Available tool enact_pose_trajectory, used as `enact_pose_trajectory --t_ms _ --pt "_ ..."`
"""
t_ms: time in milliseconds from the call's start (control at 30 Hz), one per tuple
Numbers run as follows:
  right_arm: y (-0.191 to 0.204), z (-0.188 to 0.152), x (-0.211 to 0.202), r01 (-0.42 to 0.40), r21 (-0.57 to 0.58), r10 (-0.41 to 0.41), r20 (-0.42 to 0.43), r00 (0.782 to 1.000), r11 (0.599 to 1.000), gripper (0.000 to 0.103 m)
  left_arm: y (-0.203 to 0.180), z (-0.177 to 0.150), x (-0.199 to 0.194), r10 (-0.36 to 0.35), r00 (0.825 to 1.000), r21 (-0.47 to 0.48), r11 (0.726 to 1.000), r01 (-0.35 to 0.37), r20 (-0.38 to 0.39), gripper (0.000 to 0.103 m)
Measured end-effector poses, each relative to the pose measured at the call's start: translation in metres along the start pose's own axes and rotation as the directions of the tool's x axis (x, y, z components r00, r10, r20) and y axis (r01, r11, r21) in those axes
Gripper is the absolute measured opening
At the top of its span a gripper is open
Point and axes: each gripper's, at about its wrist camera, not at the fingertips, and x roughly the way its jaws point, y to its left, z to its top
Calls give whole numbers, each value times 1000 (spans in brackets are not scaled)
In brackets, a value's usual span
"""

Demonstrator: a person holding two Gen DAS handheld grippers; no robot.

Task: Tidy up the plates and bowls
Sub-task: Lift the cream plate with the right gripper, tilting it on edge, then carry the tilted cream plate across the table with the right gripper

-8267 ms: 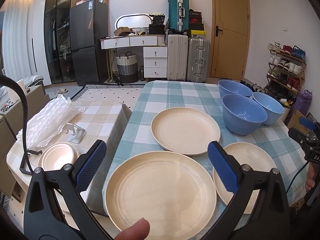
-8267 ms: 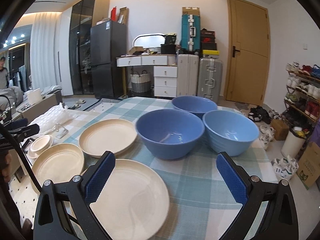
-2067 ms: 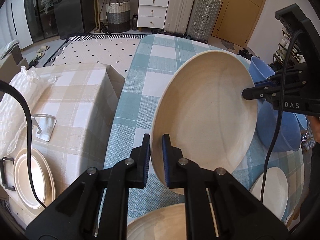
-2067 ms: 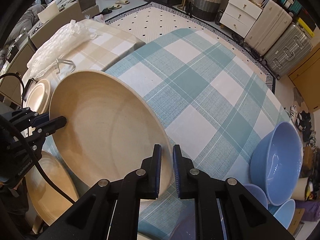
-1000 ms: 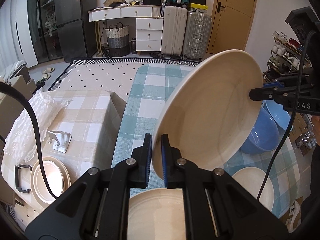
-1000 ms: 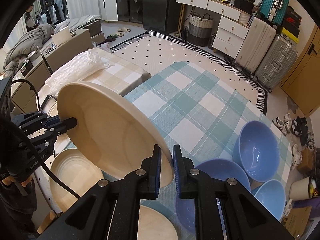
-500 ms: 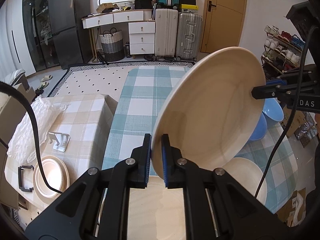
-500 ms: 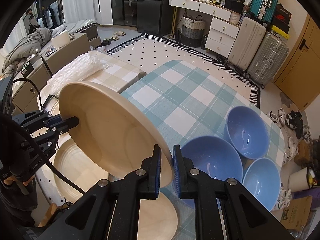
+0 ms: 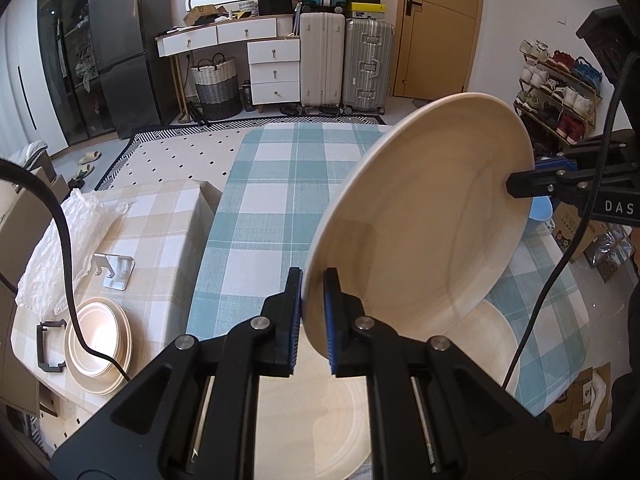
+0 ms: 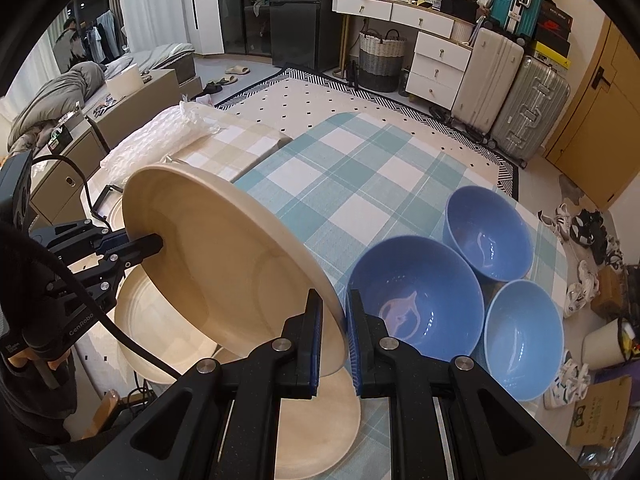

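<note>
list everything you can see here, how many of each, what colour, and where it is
Held plate: one, cream, tilted in the air above the table, clamped at opposite rims.
Plates on table: two, cream, near edge, under the held plate.
Bowls: three, blue, clustered on the table's right side.
Tablecloth: one, teal and white check, covering the table.
Side plates: one small stack, cream, on the beige checked surface at left.
Bubble wrap: one sheet, clear, same surface.
Suitcases: several, white, silver, teal, by the far wall.
Left gripper: black with blue pads, shut on the plate.
Right gripper: the same.
</note>
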Motion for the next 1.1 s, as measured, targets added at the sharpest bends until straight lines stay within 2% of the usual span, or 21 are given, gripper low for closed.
enact_pose_trajectory --t_ms 367,600,1100 --pt "-7 -45 -21 8 26 -8 -1 1000 1000 12 -38 -22 -22 -24 1000 42 999 24 0 7" --pt "-11 -66 -31 26 51 -26 -9 1000 998 12 -62 -40 -9 -58 997 60 996 61 -48 7" --pt "-16 -87 2 12 56 -7 -94 996 998 12 -67 -59 21 -75 989 81 993 86 -131 7"
